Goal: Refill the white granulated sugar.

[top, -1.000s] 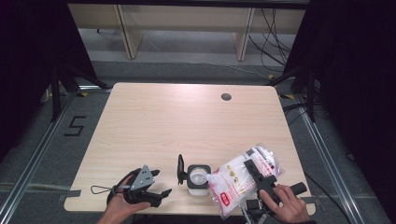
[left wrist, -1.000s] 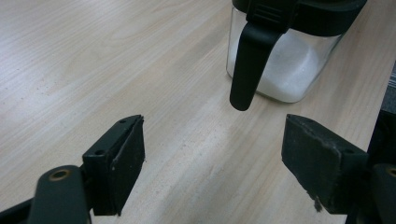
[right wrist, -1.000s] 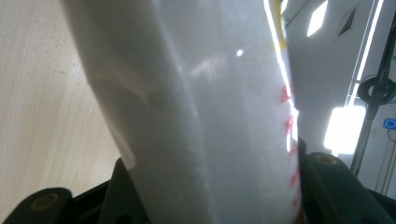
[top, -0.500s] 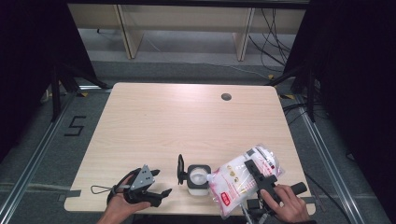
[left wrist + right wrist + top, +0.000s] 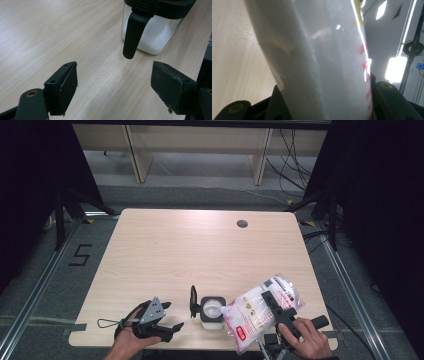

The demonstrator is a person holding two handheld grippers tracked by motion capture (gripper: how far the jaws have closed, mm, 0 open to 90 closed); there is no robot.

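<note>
The right gripper (image 5: 278, 306) clenches the bag (image 5: 260, 312), tilted toward 9 o'clock so it pours into the jar (image 5: 212, 310) at the desk's (image 5: 200, 250) near edge. Left gripper (image 5: 159, 325) rests at the jar's 9 o'clock, jaws released.

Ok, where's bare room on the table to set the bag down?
The far half, from the jar back to the round grommet hole, is bare wood, and so is the table's left side beyond the left gripper. The near edge is crowded: jar, tilted bag, right gripper.
</note>
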